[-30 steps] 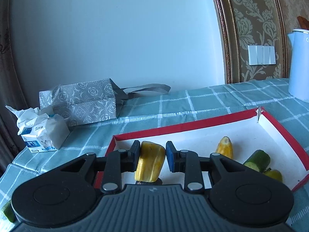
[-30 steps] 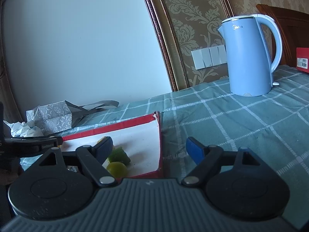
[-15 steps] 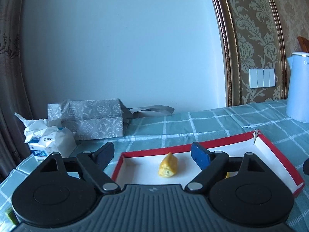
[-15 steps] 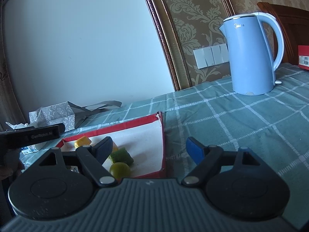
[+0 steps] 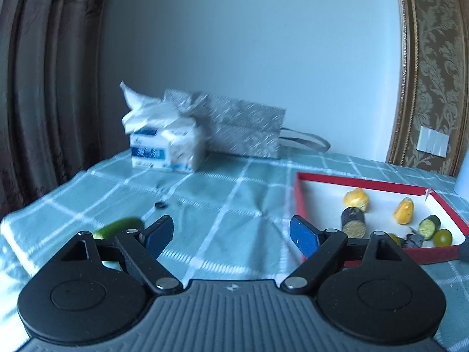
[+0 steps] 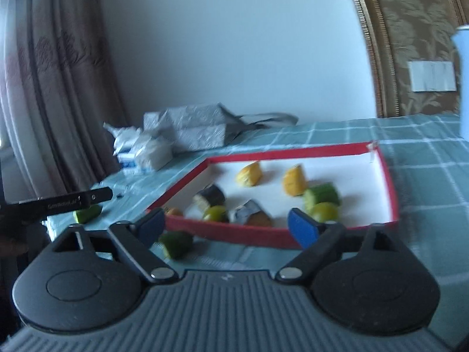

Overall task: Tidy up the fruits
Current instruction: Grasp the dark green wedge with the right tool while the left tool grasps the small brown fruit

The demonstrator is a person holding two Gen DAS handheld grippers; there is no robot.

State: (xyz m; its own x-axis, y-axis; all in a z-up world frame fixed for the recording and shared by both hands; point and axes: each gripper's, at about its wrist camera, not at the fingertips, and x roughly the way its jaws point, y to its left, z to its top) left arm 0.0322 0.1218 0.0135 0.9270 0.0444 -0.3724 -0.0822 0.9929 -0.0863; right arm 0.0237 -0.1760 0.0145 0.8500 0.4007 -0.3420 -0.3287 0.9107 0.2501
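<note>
A red-rimmed white tray (image 5: 303,202) (image 6: 390,182) on the checked cloth holds two yellow pieces (image 5: 356,199) (image 6: 249,173), dark pieces (image 5: 353,222), a cucumber piece (image 5: 429,225) (image 6: 321,193) and green limes (image 5: 442,237) (image 6: 324,211). My left gripper (image 5: 231,236) is open and empty over bare cloth left of the tray; a green cucumber piece (image 5: 117,226) lies by its left finger. My right gripper (image 6: 227,227) is open and empty before the tray's near rim. Two green pieces (image 6: 176,243) (image 6: 88,214) lie on the cloth outside the tray.
A tissue pack (image 5: 164,149) (image 6: 143,154) and a silver gift bag (image 5: 243,129) (image 6: 190,130) stand at the back by the wall. Curtains hang at the left. A blue kettle's edge (image 6: 463,82) is at the right. A small dark bit (image 5: 160,204) lies on the cloth.
My left gripper let go of the yellow piece in the tray, opened, and swung left to bare cloth. My right gripper turned left toward the tray, staying open.
</note>
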